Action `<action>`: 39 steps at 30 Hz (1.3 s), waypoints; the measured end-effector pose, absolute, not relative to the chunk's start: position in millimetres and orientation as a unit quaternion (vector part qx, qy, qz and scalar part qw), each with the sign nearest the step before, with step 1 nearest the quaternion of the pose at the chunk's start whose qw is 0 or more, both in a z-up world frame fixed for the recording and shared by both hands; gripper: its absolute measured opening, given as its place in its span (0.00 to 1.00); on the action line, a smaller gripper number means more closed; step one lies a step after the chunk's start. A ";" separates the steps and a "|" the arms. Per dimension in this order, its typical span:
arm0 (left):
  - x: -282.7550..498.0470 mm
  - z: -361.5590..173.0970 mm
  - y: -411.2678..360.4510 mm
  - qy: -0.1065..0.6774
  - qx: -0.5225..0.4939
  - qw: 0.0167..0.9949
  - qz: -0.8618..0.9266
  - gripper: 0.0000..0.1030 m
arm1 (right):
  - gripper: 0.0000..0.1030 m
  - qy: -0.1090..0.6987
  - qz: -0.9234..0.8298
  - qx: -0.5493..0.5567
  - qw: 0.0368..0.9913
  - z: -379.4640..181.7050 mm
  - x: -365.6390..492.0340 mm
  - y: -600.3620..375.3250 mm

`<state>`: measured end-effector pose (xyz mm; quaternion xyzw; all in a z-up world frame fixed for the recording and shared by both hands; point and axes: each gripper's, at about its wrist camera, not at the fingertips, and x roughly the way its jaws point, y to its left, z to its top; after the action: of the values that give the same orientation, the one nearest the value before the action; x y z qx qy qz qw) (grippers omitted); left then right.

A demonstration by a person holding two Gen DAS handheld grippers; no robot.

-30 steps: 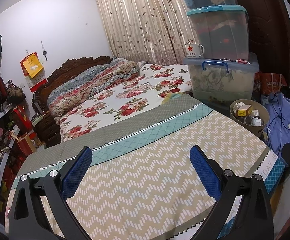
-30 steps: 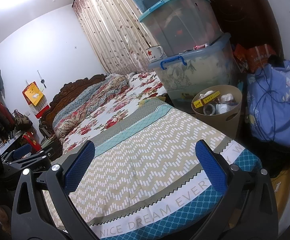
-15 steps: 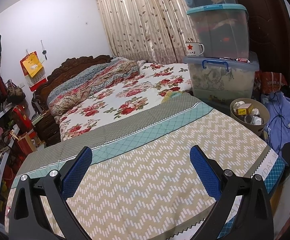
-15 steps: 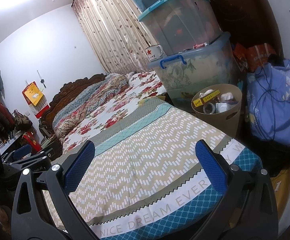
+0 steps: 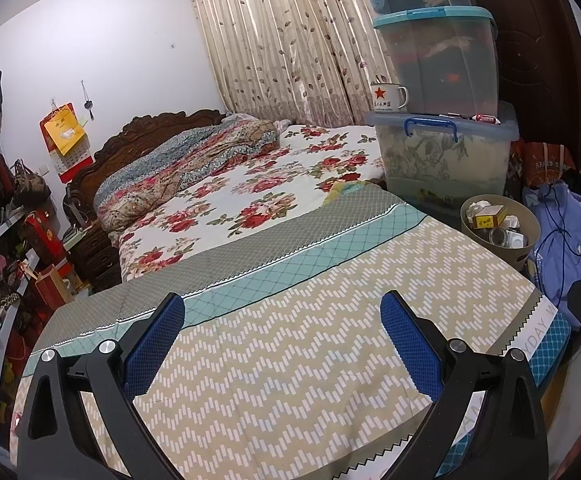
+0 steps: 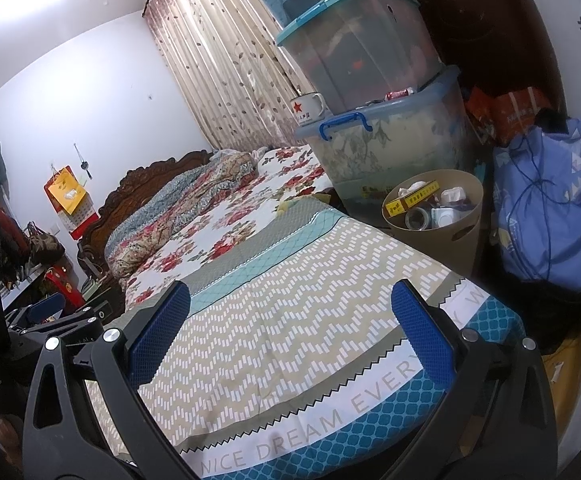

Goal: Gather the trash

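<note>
Two grippers sit nearest to us, both over the foot of the bed. The left gripper [image 5: 282, 340] has its jaws spread wide, blue pads far apart, with nothing between them but the zigzag blanket [image 5: 290, 360] below, and we cannot see either pad touching the cloth. The right gripper [image 6: 290, 340] is the same: jaws fully apart, empty, hovering above the blanket near its printed border.

We see no loose trash on the blanket, so we judge the collecting to be done or nearly so, or the next piece lies outside both views. To do this step well, we would sweep both cameras slowly across the bed and along the floor at its edge before reaching for anything, keep the jaws wide until a piece sits squarely between the pads, and take care not to pinch the blanket along with it.

Further on, just beside the bed's right edge, stands the trash bin [image 6: 466, 236], tan and round. It holds a yellow box [image 6: 410, 196], crumpled paper and what looks like a roll of tape. Anything we pick up goes there, and the right gripper is the closer one for the drop.

Behind the bin, storage boxes [image 5: 446, 160] are stacked, with a mug [image 5: 386, 98] on the lowest lid. Beyond lie the floral sheet and curtains.
</note>
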<state>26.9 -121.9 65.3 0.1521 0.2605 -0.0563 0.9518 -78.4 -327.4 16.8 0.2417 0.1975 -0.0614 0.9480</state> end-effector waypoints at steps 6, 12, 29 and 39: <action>26.2 65.1 -122.1 0.261 0.152 0.952 -0.056 0.92 | 0.97 0.198 -0.062 0.242 0.948 16.4 -79.0 -326.5; 27.2 65.7 -122.2 0.261 0.152 0.952 -0.057 0.92 | 0.97 0.197 -0.062 0.242 0.948 16.6 -79.1 -326.2; 26.5 63.8 -122.9 0.262 0.153 0.951 -0.058 0.92 | 0.97 0.196 -0.063 0.242 0.948 17.3 -79.4 -326.4; 26.5 62.1 -122.9 0.262 0.154 0.951 -0.059 0.92 | 0.97 0.195 -0.063 0.242 0.948 16.7 -79.7 -326.2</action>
<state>26.5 -122.9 62.1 0.1536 0.2619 -0.0590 0.9510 -79.7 -326.2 16.7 0.2424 0.1950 -0.0635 0.9483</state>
